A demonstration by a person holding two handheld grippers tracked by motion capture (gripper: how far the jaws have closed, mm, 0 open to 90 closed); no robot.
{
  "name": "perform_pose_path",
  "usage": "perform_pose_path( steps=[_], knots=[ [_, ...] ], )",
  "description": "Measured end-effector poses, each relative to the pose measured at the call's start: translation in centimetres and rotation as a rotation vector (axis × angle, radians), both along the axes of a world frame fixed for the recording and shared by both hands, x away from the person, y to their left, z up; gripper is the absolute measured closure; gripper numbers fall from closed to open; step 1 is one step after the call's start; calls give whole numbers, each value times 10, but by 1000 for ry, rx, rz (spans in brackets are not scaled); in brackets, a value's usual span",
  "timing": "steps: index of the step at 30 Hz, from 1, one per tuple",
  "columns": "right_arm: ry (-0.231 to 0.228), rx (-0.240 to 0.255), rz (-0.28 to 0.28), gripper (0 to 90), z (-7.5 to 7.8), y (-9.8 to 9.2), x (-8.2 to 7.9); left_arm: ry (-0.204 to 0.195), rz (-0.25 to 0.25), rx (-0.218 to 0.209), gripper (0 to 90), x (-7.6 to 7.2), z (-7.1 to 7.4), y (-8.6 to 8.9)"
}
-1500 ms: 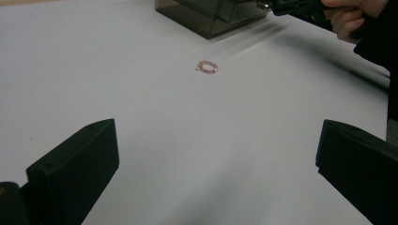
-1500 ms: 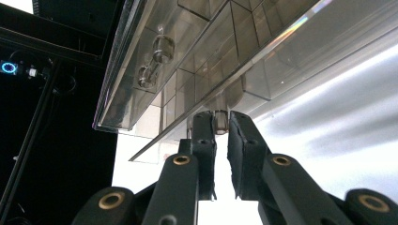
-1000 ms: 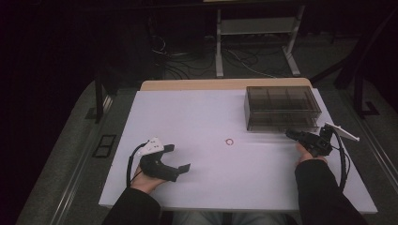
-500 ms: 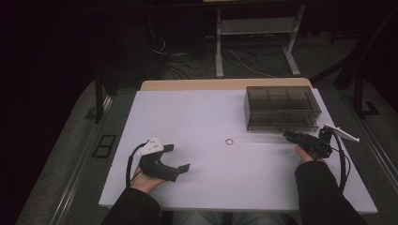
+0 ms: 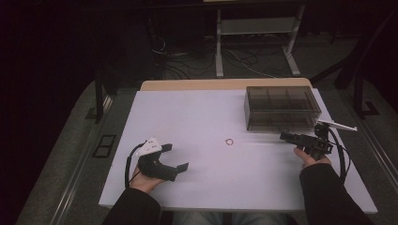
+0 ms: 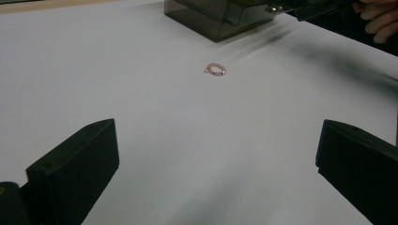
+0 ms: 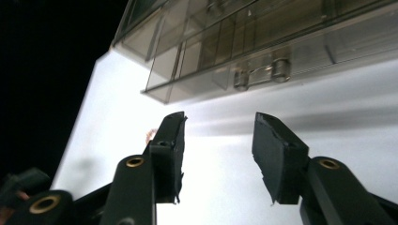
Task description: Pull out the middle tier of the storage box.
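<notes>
From above, on a white rectangular tabletop (image 5: 211,122), a small pinkish beaded ring (image 5: 229,141) lies near centre. A smoky translucent plastic compartment box (image 5: 281,108) stands at two o'clock. The left gripper (image 5: 176,157) rests at seven o'clock, jaws spread wide; the right gripper (image 5: 285,136) hovers at three o'clock, just below the box.

Along the left gripper's view, the ring (image 6: 216,70) lies at twelve o'clock, well apart from the wide-open jaws, with the box (image 6: 216,16) beyond.

Along the right gripper's view, its jaws stand parted, empty, near the box's metal clasp (image 7: 260,74); the ring (image 7: 151,135) peeks out at nine o'clock.
</notes>
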State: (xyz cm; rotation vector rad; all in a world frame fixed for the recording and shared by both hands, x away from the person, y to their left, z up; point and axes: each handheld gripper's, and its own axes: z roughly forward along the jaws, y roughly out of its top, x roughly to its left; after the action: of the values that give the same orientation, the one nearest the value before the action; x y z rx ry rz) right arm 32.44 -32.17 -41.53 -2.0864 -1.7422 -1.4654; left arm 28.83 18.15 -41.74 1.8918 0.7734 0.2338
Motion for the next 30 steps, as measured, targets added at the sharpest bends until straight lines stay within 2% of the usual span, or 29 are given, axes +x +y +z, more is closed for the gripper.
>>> perform_pose_path(
  steps=[3,5,7,12,24,26,28,30],
  knots=[
    [13,-58,46,489,6,3,0,1,4,-3,0,0,0,0],
    [-7,-107,80,461,9,4,2,0,8,-5,0,0,0,0],
    [-4,-146,115,442,13,5,3,-4,9,-5,0,0,0,1],
    [11,-201,166,417,22,7,4,-3,10,-3,0,0,0,1],
    [70,-263,262,391,35,11,14,-2,10,-7,0,-1,0,0],
    [72,-287,298,389,39,12,17,-1,10,-6,0,-1,0,0],
    [78,-279,353,387,42,12,21,-1,9,-6,0,-1,0,0],
    [75,-293,396,377,45,13,23,0,9,-6,0,-1,0,0]
  ],
)
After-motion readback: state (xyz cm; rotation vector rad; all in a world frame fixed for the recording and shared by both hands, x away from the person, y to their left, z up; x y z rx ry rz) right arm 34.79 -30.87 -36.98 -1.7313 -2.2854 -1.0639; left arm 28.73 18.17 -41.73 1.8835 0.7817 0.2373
